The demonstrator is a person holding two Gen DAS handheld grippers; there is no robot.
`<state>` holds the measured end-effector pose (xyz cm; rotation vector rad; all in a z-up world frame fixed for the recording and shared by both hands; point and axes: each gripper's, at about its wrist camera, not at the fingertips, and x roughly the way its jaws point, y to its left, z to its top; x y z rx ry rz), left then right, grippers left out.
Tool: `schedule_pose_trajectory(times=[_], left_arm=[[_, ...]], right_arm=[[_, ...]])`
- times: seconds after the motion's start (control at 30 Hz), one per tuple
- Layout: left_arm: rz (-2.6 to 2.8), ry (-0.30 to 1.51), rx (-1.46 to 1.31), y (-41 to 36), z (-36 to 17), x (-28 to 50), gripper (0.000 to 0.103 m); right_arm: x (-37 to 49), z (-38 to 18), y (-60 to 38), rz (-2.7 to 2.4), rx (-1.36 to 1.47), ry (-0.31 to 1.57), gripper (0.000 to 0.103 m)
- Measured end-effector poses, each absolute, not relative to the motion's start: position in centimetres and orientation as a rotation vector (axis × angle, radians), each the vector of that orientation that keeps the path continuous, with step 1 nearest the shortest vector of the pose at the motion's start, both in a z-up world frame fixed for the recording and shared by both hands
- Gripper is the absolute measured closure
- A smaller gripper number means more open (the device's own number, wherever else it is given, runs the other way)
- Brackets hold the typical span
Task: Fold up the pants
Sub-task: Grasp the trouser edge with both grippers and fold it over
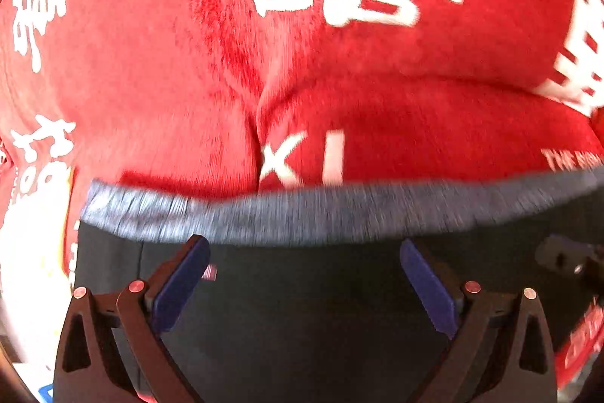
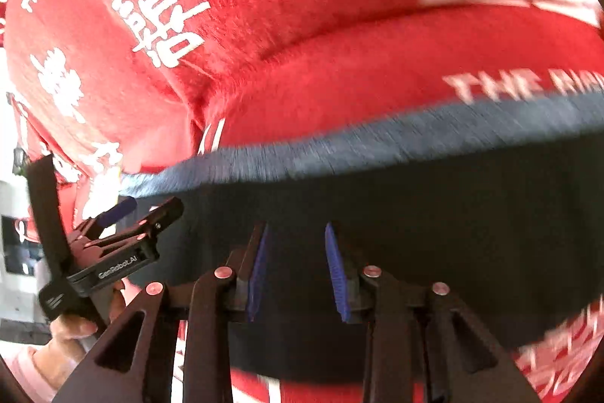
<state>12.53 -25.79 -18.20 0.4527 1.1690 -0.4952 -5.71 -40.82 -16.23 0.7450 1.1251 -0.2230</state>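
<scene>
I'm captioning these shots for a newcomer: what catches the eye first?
The plush red blanket printed with white characters fills the upper part of both views. In front of it lie the dark folded pants with a grey ribbed waistband. Over them hover the left gripper, with blue-padded fingers wide apart, and the right gripper, both empty.

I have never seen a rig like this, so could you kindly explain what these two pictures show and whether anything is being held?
A person holds a two-finger gripper in each hand; a camera on each looks forward along its fingers. One picture comes from the left gripper, the other from the right gripper, which also sees the left one beside it with the person's hand. Below lie dark pants with a grey waistband on a red blanket with white lettering. Both grippers stand open above the pants; nothing is held. The pictures are somewhat blurred.
</scene>
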Motion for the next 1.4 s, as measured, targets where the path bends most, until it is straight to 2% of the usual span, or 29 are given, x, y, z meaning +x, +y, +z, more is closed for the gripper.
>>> schedule_pose_trajectory(times=[0.1, 0.23, 0.37, 0.53, 0.7, 0.8, 0.97, 1.4], left_arm=[[-0.425, 1.171, 0.487, -26.2, -20.7, 14.0, 0.001], [-0.355, 1.172, 0.480, -24.4, -22.9, 16.1, 0.001], [-0.289, 1.205, 0.493, -22.4, -22.7, 18.6, 0.001], [-0.280, 1.185, 0.511, -18.4, -20.2, 18.8, 0.001], [-0.222, 1.227, 0.501, -12.7, -21.1, 18.0, 0.000], [-0.231, 1.234, 0.416, -10.8, -21.6, 17.7, 0.000], [-0.221, 1.260, 0.480, -12.0, -20.6, 16.7, 0.000], [-0.499, 1.304, 0.556, -17.3, -15.1, 6.5, 0.000]], right_arm=[[-3.3, -17.8, -41.7, -0.281, 0.691, 1.147, 0.070], [-3.1, -18.9, -44.2, -0.324, 0.673, 1.125, 0.082], [-3.6, -18.9, -46.8, -0.381, 0.675, 1.140, 0.082], [-6.0, -16.8, -46.0, -0.399, 0.669, 1.167, 0.071], [-10.6, -14.8, -40.2, -0.330, 0.643, 1.184, 0.068], [-12.7, -16.0, -36.9, -0.317, 0.581, 1.237, 0.057], [-13.9, -15.7, -34.1, -0.358, 0.432, 1.238, 0.057], [-20.0, -14.2, -35.6, -0.472, 0.781, 1.199, 0.053]])
